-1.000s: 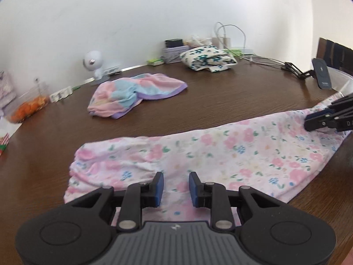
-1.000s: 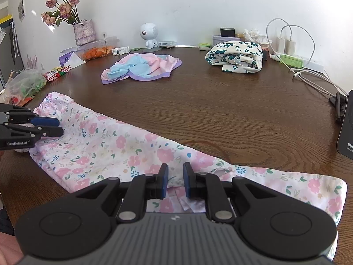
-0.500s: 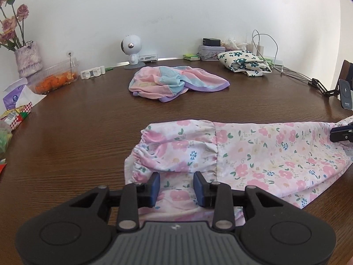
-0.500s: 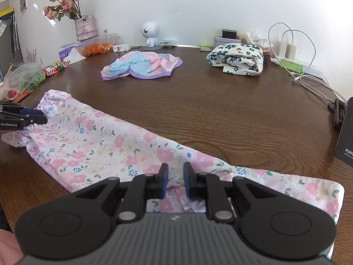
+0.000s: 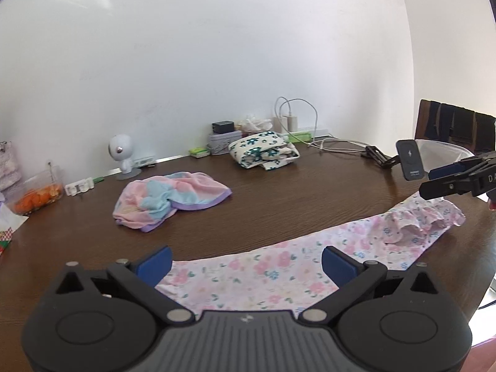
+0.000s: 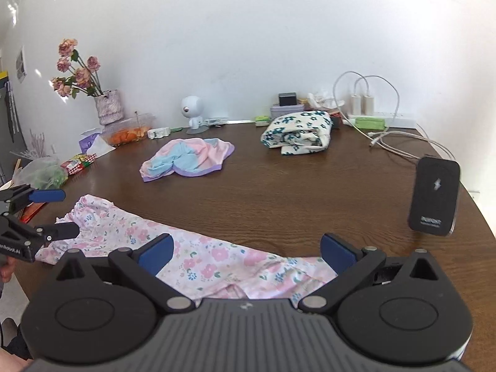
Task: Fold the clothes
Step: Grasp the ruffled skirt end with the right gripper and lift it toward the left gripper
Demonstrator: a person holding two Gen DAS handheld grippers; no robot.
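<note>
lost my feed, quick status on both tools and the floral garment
Left tool and right tool opening, nothing pinched. Pink floral garment lies long and flat on the table, released. Fold path unobstructed.

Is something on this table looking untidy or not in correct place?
Yes. The pink floral garment is bunched and ruffled at its ends, not flat. Behind it, the pastel cloth lies in a crumpled heap, unfolded, while the teal-flowered cloth is folded.
</note>
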